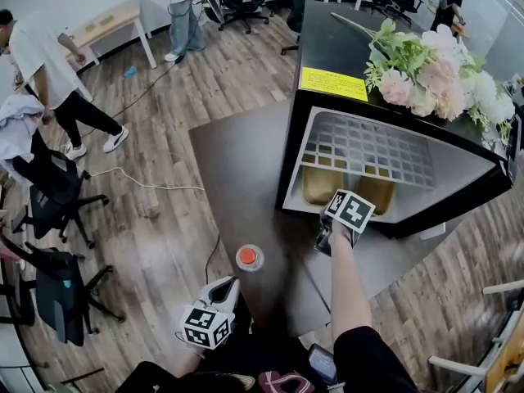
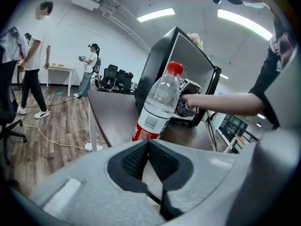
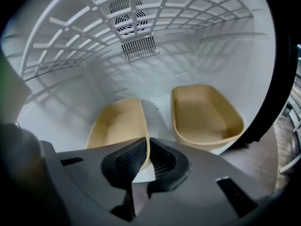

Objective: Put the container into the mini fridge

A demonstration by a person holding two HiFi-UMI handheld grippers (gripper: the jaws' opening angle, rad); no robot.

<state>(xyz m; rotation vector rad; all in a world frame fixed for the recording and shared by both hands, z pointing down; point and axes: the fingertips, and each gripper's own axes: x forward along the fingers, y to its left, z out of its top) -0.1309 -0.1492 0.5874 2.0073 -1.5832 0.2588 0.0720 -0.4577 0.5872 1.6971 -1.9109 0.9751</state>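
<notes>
The right gripper (image 3: 146, 144) is pinched shut on the thin edge of the tan container (image 3: 113, 128). The container is inside the mini fridge (image 3: 61, 88), low under the wire shelf (image 3: 94, 25), just beside another tan container (image 3: 204, 114). Its long side runs straight away from the gripper, toward the back wall. So next it likely lets go and pulls straight back. The left gripper (image 2: 146, 147) is closed on nothing, near a water bottle (image 2: 160, 102).
</notes>
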